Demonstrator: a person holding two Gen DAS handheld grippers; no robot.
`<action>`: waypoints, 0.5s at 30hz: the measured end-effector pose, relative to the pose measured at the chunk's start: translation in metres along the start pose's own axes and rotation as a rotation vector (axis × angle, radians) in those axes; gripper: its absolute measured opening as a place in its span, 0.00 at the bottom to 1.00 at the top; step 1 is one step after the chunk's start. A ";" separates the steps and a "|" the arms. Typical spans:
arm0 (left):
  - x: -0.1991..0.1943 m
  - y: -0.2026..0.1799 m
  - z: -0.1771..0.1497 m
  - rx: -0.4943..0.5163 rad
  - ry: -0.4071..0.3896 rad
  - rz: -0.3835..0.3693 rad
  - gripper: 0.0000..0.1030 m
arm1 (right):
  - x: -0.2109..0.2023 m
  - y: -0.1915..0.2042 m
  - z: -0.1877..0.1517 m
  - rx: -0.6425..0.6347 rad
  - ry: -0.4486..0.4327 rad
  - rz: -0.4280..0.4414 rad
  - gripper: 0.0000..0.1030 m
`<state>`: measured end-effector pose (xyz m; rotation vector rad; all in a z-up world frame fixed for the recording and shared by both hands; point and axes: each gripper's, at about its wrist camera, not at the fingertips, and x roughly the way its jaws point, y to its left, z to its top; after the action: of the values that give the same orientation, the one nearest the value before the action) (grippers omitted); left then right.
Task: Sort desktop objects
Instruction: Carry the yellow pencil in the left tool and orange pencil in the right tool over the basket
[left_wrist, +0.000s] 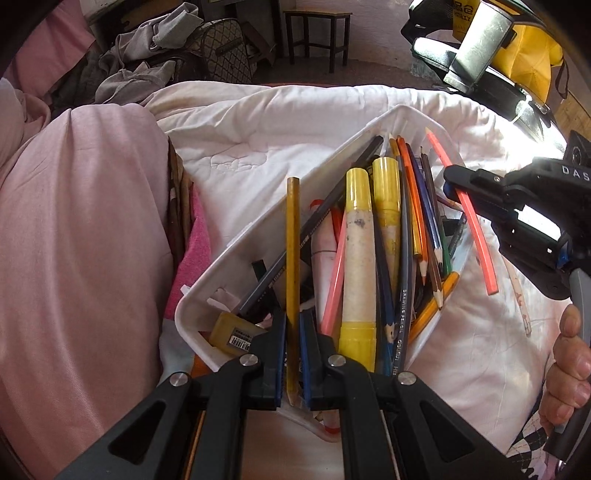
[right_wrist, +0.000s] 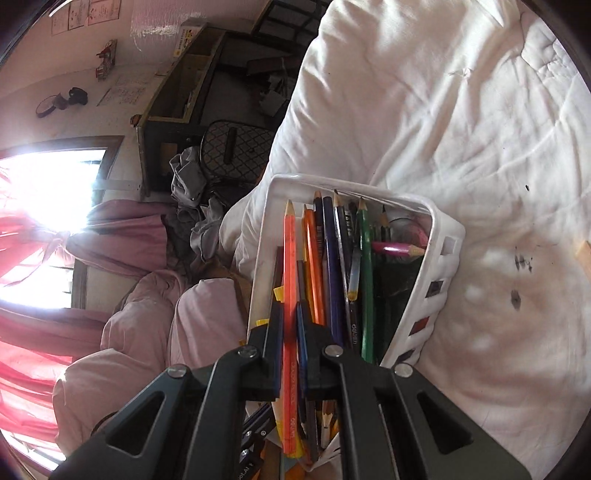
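A white plastic basket (left_wrist: 255, 232) lies on a white quilt and holds several coloured pencils and two yellow-capped markers (left_wrist: 358, 258). My left gripper (left_wrist: 293, 317) is shut on an ochre-yellow pencil (left_wrist: 293, 240) that points up over the basket's near end. At the right of the left wrist view, my right gripper (left_wrist: 456, 184) is shut on a coral-orange pencil (left_wrist: 478, 240) beside the basket's right rim. In the right wrist view the same gripper (right_wrist: 289, 310) clamps that coral-orange pencil (right_wrist: 290, 266) above the basket (right_wrist: 448, 258), tip pointing away.
A pink pillow (left_wrist: 81, 240) lies left of the basket and the white quilt (left_wrist: 277, 122) spreads under it. A person's hand (left_wrist: 569, 369) holds the right gripper's handle. Behind the bed are a dark stool (left_wrist: 317, 33), a patterned bag (left_wrist: 225, 51) and grey clothes (left_wrist: 140, 70).
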<state>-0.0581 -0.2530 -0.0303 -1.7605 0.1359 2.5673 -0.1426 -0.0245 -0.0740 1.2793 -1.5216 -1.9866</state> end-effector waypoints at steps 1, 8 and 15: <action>0.001 -0.001 0.000 0.008 0.004 0.000 0.07 | 0.002 -0.002 0.001 0.009 0.000 -0.005 0.07; 0.005 -0.011 -0.003 0.074 0.011 0.035 0.07 | 0.011 -0.006 0.006 0.020 -0.001 -0.043 0.07; 0.008 -0.013 -0.003 0.086 0.015 0.053 0.08 | 0.017 -0.004 0.005 0.008 0.019 -0.076 0.07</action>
<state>-0.0570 -0.2409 -0.0395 -1.7691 0.2933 2.5429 -0.1549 -0.0318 -0.0852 1.3749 -1.4950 -2.0103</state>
